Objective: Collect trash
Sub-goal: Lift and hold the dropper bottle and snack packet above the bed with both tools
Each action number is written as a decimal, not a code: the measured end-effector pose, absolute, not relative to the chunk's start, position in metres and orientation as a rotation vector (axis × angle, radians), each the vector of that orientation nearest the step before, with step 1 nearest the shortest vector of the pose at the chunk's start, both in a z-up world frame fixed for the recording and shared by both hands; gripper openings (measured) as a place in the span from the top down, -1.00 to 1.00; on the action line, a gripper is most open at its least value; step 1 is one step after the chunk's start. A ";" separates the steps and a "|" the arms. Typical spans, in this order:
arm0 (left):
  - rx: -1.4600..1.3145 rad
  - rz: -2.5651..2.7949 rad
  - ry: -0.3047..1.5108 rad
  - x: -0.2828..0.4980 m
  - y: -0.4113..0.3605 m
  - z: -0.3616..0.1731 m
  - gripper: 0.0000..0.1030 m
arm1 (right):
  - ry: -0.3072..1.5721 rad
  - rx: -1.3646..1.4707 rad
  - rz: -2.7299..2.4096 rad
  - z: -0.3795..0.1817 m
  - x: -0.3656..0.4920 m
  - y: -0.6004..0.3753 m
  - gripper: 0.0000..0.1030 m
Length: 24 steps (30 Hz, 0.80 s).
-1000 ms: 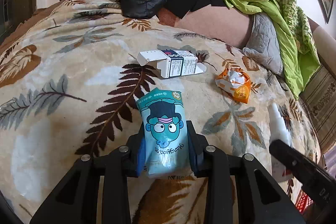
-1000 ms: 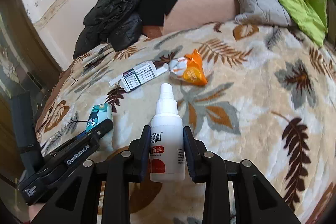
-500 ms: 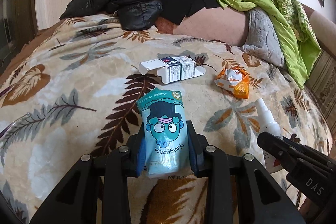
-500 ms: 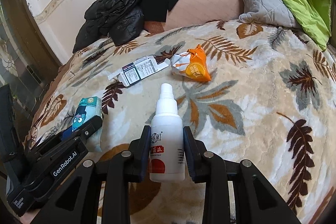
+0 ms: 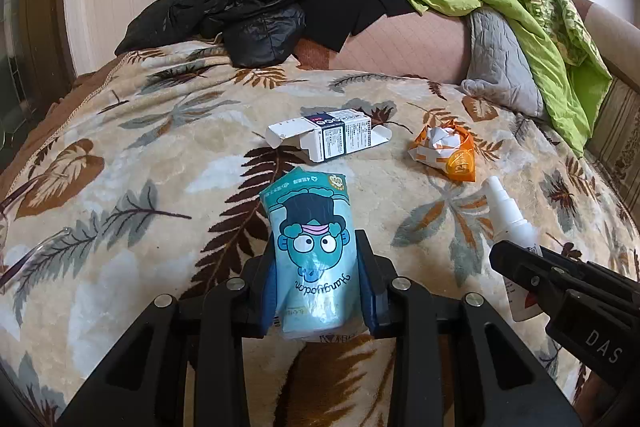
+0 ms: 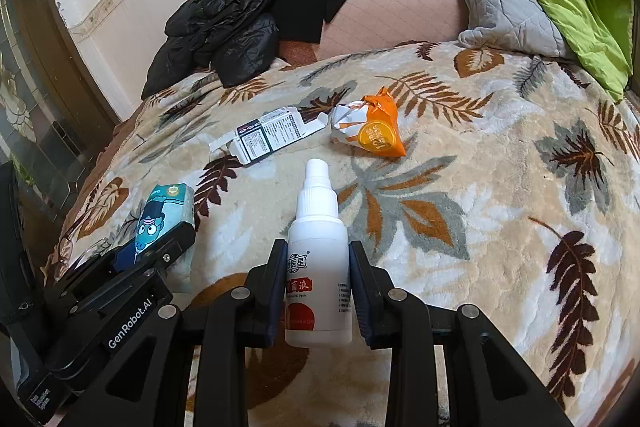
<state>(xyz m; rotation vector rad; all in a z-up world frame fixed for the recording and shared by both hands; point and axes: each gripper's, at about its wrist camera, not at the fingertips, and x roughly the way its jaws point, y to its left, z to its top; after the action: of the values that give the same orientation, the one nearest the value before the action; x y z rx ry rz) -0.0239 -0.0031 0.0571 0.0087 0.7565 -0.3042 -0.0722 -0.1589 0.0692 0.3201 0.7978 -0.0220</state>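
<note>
Bedspread [image 5: 120, 167] with leaf print filled both views, trash scattered mid-bed. Far edge: black jacket [image 5: 248, 7] heaped left, green cloth [image 5: 520, 7] draped over grey pillow [image 5: 500, 67] right. Not trash, left alone.

Left gripper [image 5: 316, 287] low in near centre of left view, jaws part closed and pressed on both sides of teal tissue pack [image 5: 312, 251], cartoon face up. Pack seemed off the bedspread, lift hard to confirm. Right gripper [image 6: 318, 295] near centre of right view, jaws narrowed onto white spray bottle [image 6: 318, 267], nozzle pointed far. Same bottle seen at right of left view, just beside the other tool.

Remaining on bed, farther out: opened carton [image 5: 336, 141], flaps out, lying flat centre; crumpled orange wrapper [image 5: 448, 151] right of carton, near but apart.

Progress, judged: two of four pieces gripped, none binned. No bin or bag visible anywhere, so drop-off spot unknown. Left to do: carry pack and bottle off, release, return for carton and wrapper. Roughly early-to-mid task. Wrapper likely soft and crushable; carton likely light, flaps may snag.
</note>
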 end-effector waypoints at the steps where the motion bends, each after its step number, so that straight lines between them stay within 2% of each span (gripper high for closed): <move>1: 0.010 -0.305 0.756 -0.024 -0.003 0.057 0.38 | 0.797 0.320 -0.021 0.069 -0.072 -0.159 0.38; 24: 0.038 -0.302 0.743 -0.028 -0.006 0.061 0.38 | 0.795 0.324 -0.019 0.070 -0.072 -0.158 0.38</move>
<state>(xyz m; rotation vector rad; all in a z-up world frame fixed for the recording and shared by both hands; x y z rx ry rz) -0.0281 -0.0058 0.0610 0.0381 0.7428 -0.3024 -0.0719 -0.1579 0.0695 0.3236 0.7952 -0.0186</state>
